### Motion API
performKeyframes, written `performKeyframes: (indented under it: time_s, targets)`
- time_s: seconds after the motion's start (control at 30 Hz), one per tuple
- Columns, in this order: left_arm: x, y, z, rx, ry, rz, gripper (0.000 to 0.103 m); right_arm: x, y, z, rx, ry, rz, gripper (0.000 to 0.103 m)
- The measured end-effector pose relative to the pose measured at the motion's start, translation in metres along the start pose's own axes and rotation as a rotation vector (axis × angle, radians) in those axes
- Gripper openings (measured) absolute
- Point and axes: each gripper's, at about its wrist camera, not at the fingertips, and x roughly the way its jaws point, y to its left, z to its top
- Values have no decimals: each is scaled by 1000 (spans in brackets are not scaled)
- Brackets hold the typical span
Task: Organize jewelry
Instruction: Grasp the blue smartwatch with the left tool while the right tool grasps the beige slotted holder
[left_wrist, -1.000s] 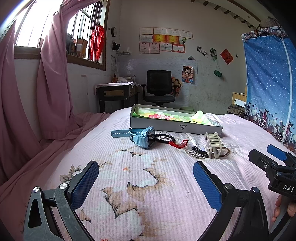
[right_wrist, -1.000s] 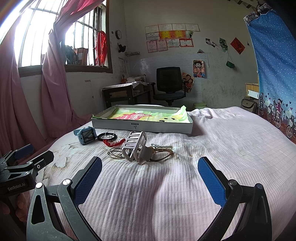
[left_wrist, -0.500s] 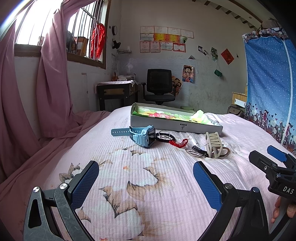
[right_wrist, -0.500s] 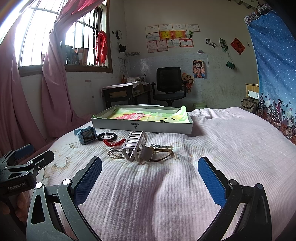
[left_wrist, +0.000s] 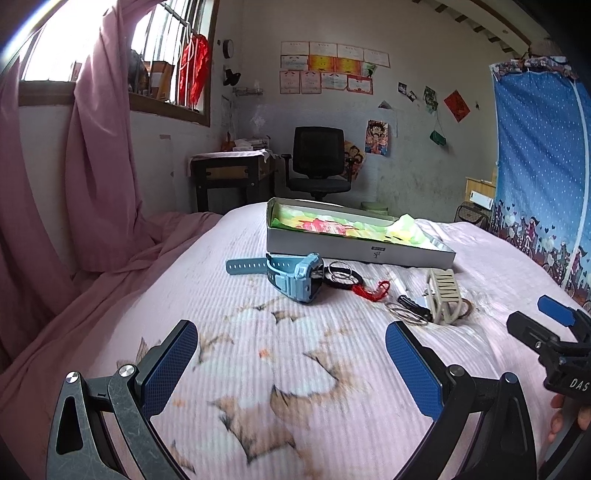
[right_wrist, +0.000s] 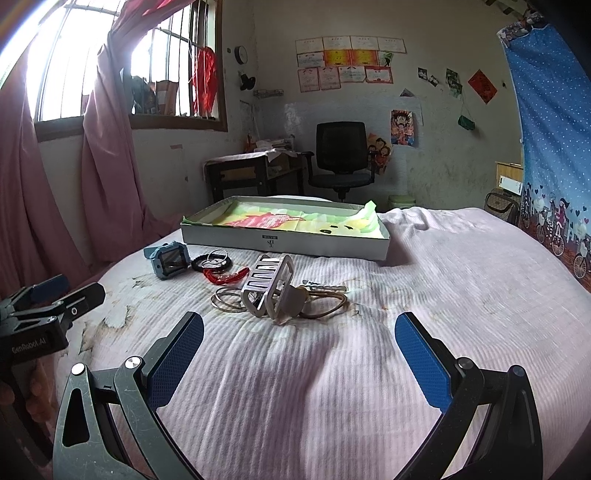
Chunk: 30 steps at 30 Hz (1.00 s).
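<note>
Your left hand-held gripper (left_wrist: 291, 363) hangs over the bed (left_wrist: 258, 369) near its front edge, jaws spread wide, nothing between the blue pads. Your right hand-held gripper (right_wrist: 299, 362) is the same: wide open, empty, low over the pink bedspread. Each one shows at the edge of the other's view.

The jewelry sits in a loose row mid-bed, ahead of both grippers and apart from them. From the window side: blue watch (left_wrist: 295, 275) with its strap flat on the cover, black ring with metal hoops (left_wrist: 341, 275) touching the watch, red cord bracelet (left_wrist: 371, 290) just beside that, thin bangles (right_wrist: 229, 301), then the beige hair claw (right_wrist: 267, 290) lying tilted over a brown loop (right_wrist: 325, 306). A small screw-like piece (right_wrist: 325, 286) lies just behind the claw.

The open white box (right_wrist: 288, 243) with a colourful lining stands just behind the row, toward the far edge of the bed. Nothing from the row is in it that you can see.
</note>
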Motion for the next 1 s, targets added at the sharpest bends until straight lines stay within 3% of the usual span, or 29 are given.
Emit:
performKeyframes:
  time_s: [0.2,0.53,0.7,0.83,1.0]
  targets:
    - [26,5,15,-15,51,-17,102,18,-3,13,29,21,28,102]
    - [70,5,32,30,139,-22,102,57,15,36,-31,86,54,102]
    - [92,9,38,51,181,-84,101,84,23,38,-45,158,95,102]
    - [104,13,42,44,192,-113,88,98,34,38,-70,188,112,100]
    - [118,16,42,15,207,-174,71,108,34,36,-48,222,107,77]
